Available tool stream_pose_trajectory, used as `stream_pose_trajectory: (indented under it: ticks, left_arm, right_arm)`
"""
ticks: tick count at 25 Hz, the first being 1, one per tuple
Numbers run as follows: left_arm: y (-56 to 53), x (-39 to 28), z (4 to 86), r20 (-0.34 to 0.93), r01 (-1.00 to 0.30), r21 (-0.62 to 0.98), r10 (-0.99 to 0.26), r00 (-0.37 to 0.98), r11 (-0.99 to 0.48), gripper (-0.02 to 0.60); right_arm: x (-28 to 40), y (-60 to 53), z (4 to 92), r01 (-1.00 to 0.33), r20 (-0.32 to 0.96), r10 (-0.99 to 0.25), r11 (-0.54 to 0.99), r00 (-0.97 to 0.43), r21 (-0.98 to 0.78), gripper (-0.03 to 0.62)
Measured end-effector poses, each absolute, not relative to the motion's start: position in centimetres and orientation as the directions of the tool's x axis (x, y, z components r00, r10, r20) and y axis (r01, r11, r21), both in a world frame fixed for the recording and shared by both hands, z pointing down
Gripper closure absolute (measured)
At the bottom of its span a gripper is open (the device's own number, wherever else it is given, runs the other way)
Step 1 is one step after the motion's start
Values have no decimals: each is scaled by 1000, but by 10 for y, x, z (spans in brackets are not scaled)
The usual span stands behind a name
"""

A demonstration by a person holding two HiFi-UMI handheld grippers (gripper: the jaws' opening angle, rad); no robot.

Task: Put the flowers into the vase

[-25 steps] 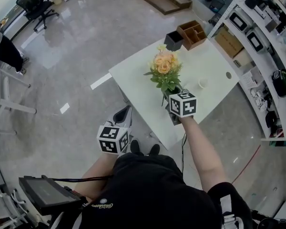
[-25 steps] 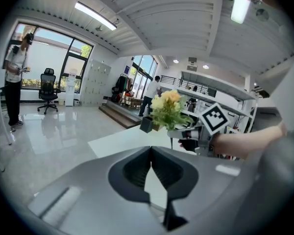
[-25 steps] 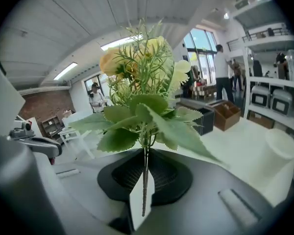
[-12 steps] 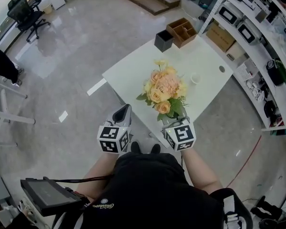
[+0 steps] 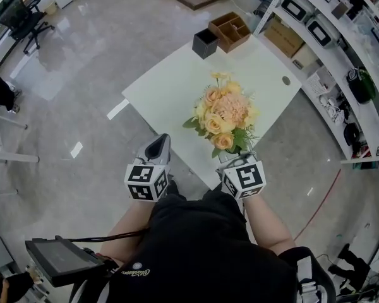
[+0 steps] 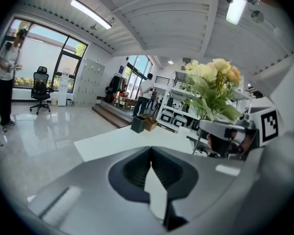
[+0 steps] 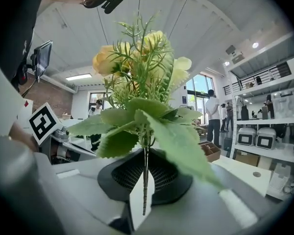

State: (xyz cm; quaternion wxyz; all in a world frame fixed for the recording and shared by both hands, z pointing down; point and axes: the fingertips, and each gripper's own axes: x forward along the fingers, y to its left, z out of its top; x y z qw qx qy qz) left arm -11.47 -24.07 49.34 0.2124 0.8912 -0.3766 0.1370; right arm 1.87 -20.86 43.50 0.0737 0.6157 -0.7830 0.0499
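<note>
Right gripper (image 7: 145,180), forearm reaching forward and roughly level, has its jaws pinched on the thin green stem of the peach-and-yellow artificial flower bunch (image 5: 224,115), which stands upright over the near edge of the white rectangular table (image 5: 170,81). Left gripper (image 6: 151,173), jaws together and empty, hangs over the floor beside that edge; open tabletop runs ahead to a black square container (image 5: 204,43)

Flowers (image 5: 226,115): peach-orange and pale yellow blooms, green leaves and stem. Bench (image 5: 170,87) is plain white, with a black box (image 5: 204,43) and a brown wooden organiser (image 5: 230,29) on it. Left tongs (image 6: 151,151) and right tongs (image 7: 145,155) are pale grey with dark ribbed pads; cubes (image 5: 147,182) are white with black square markers.
</note>
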Motion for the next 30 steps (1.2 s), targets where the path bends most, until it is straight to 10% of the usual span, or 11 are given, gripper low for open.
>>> stream_pose_trajectory:
  ticks: [15, 30]
  left_arm:
    - [-206, 45, 475, 395, -899, 217, -807, 438, -381, 575]
    - [-216, 87, 440, 329, -892, 189, -829, 452, -412, 575]
  right_arm:
    - [184, -190, 405, -843, 98, -838, 537, -537, -29, 562]
    - [217, -220, 347, -848, 18, -848, 530, -530, -9, 562]
